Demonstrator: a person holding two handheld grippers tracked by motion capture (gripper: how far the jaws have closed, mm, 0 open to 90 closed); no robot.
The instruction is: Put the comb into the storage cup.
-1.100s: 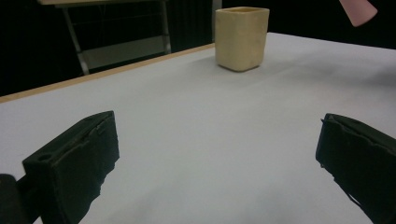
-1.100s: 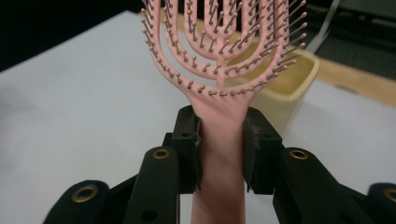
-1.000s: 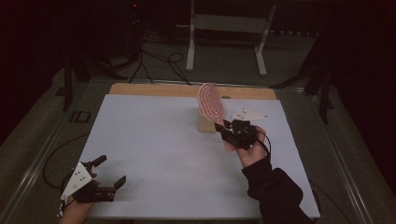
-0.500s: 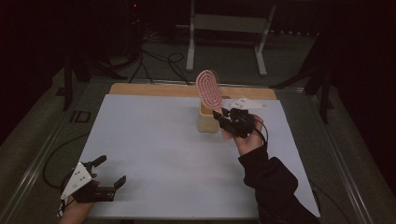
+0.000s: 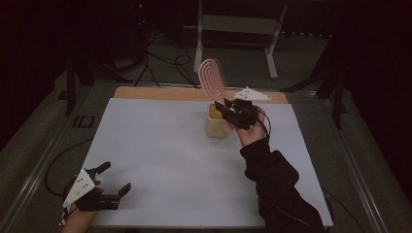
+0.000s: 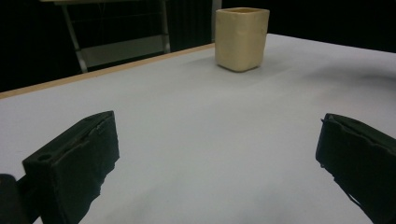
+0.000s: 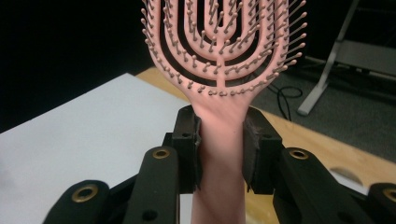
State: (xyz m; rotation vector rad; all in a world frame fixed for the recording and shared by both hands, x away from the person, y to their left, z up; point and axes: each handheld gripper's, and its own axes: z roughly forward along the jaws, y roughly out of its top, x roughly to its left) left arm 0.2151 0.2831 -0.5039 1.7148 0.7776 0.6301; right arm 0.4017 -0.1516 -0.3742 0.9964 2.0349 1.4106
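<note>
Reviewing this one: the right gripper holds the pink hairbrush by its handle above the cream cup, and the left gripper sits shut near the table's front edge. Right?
Not quite: the left gripper is open, jaws wide apart with nothing between them, as the left gripper view shows. The right gripper does clamp the pink hairbrush by its handle above the cream cup.

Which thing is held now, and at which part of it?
The right hand-held gripper holds the pink hairbrush by its handle, just below the head. The left hand-held gripper is open and holds nothing.

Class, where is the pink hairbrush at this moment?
In the high view the pink hairbrush stands head-up, clamped by its handle in the right gripper, just above the cream cup near the table's far edge.
</note>
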